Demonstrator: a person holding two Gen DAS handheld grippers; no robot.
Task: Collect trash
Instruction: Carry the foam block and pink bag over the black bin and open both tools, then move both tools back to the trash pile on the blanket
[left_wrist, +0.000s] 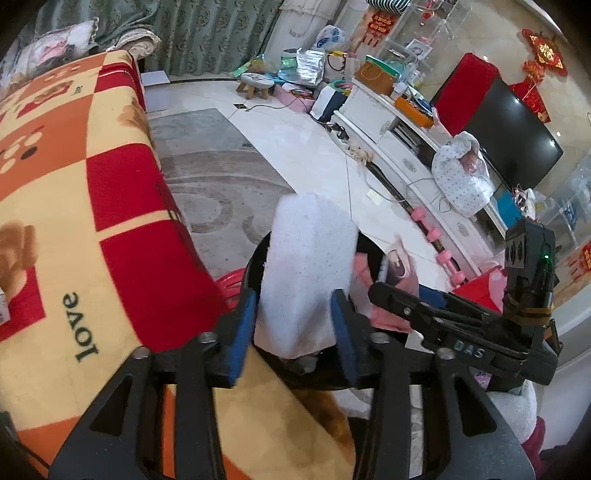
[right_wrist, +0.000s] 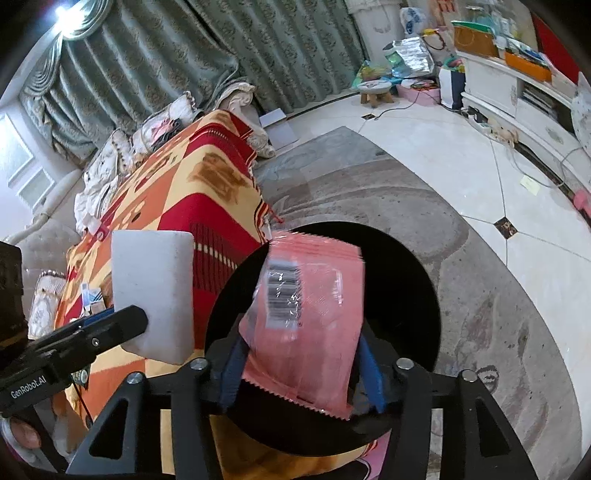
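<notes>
Left wrist: blanket (left_wrist: 74, 221) lettered "love"

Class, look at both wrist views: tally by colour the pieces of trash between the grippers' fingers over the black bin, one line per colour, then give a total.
White: 1, the foam block between the left gripper fingers.
Pink: 1, the barcoded wrapper between the right gripper fingers.
Total: 2, both over the black bin.
</notes>
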